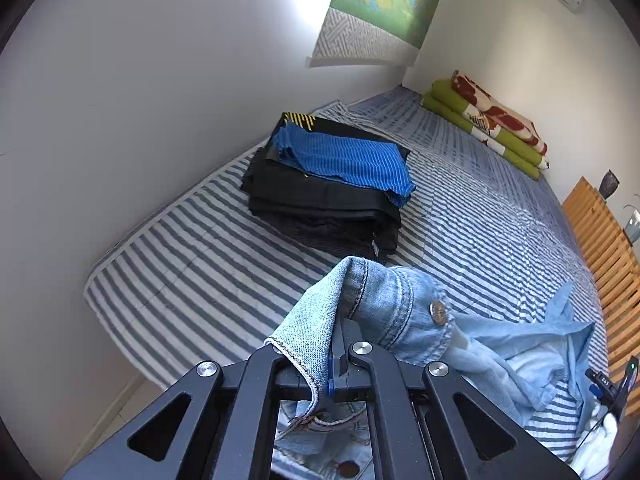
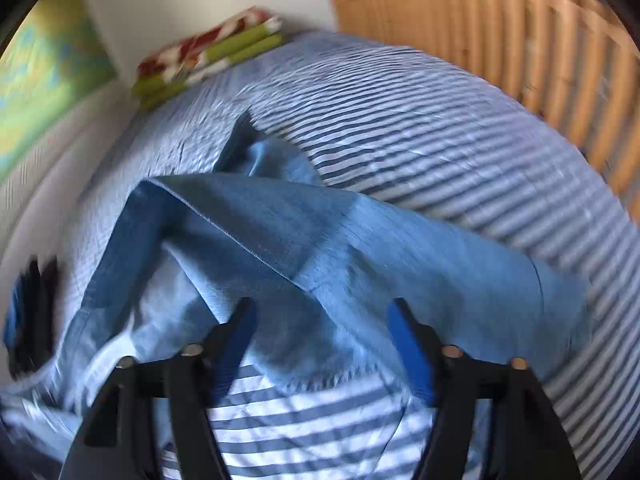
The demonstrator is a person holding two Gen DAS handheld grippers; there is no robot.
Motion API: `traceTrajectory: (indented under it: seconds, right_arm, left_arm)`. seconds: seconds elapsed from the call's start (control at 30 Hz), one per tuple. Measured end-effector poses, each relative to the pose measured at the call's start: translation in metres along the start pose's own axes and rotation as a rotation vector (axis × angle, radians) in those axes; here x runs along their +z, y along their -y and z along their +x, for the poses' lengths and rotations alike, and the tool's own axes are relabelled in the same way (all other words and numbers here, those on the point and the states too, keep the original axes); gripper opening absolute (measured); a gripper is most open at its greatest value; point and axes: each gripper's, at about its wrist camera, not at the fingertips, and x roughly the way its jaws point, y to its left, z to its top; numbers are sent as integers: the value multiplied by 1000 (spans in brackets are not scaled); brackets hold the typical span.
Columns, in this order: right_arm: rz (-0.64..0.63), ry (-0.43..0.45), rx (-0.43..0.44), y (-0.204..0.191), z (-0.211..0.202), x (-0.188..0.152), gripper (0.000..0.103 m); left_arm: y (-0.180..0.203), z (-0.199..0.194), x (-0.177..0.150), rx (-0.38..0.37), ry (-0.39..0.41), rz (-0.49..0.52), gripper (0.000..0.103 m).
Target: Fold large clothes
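A light blue denim garment (image 1: 400, 300) lies crumpled on the striped bed cover (image 1: 200, 280). My left gripper (image 1: 336, 348) is shut on its thick seamed edge next to a metal button (image 1: 438, 312), and holds that edge lifted off the bed. In the right wrist view the same denim garment (image 2: 320, 240) spreads in loose folds. My right gripper (image 2: 320, 308) hangs just over it, open, with the blue pads (image 2: 408, 344) wide apart and not pressing the cloth. That view is blurred.
A stack of folded dark clothes with a blue striped piece on top (image 1: 332, 184) sits near the wall. A folded green and red blanket (image 1: 488, 120) lies at the far end. A slatted wooden panel (image 1: 608, 248) borders the bed's right side.
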Motion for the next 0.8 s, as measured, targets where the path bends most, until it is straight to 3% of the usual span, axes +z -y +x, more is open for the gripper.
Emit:
traceTrajectory:
  seconds: [0.13,0.2,0.23,0.3,0.37,0.47,0.53,0.63,0.8]
  right_arm:
    - [-173,-53,-154,-12,42,12,76]
    - [-173,-96,-201,-3,59,13,75]
    - [-144,-119,-186,6,65,14,70]
    - [-92,-120,-136,19,63,18,32]
    - [-60,-88,-108,28,47,24,6]
    - [11,39,-71,39,-2,38,5]
    - [-12,142,-84,33,-36,51,5]
    - [-56,271,-36,8,-79,89,5]
    - [-98,358,-9,-52,-89,160,5]
  left_arm:
    - [16,15,1,17,-1,40,1]
    - [22,20,2,24,-2,54,1]
    - [23,23,2,26,-3,55,1]
    - [22,26,3,27,-4,50,1]
    - [19,28,4,25,-6,40,1]
    - [12,26,2,16,5,23,1]
    - [8,28,1,16,8,13,1]
    - [6,34,-1,22,9,4,1]
    - [7,47,1,32,0,1,1]
